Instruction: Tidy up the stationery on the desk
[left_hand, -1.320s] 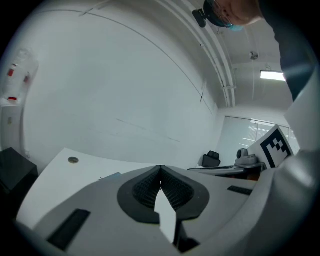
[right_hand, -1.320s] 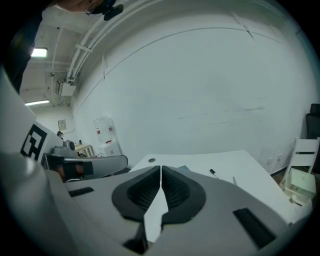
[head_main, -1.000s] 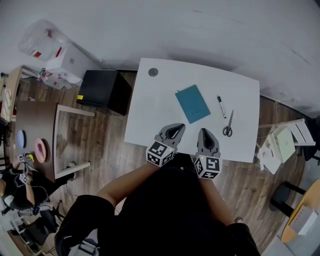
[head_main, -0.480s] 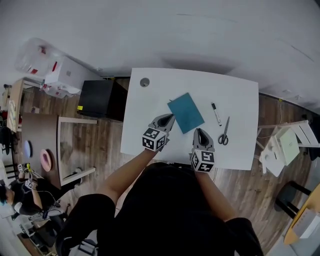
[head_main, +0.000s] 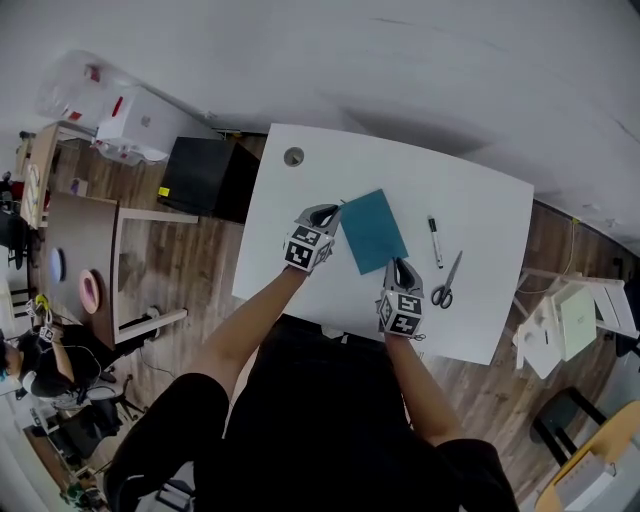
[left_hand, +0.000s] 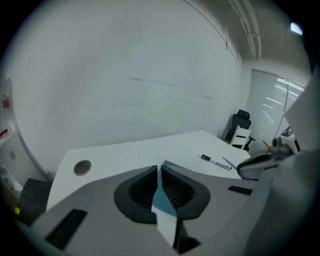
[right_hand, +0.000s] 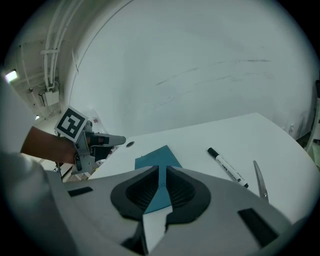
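At the upper left of the head view lies a clear plastic bag (head_main: 72, 88) with small red bits in it, but what they are is too small to tell. Just right of it sits a white cardboard box (head_main: 140, 124), and you cannot see what is inside. Next comes a black box (head_main: 204, 178) on the wood floor, touching the left edge of the big white desk (head_main: 480, 200). The desk has a small round grey hole (head_main: 293, 157) near its upper left corner. The left gripper (head_main: 333, 210) is at the left edge of the flat teal notebook (head_main: 372, 231), which lies in the middle of the desk. In the left gripper view its tongs (left_hand: 160, 167) are squeezed together with nothing pinched, and the teal of the notebook (left_hand: 162, 197) shows past them. The right gripper (head_main: 400, 263) is at the lower right corner of the notebook. In the right gripper view its tongs (right_hand: 162, 169) are squeezed together too, with nothing in them. Right of the notebook lies a white marker pen with a black cap (head_main: 434, 241). Just right of that, and a bit lower, lie silver scissors with black handles (head_main: 444, 284), closed. The pen and scissors are near each other but not touching.
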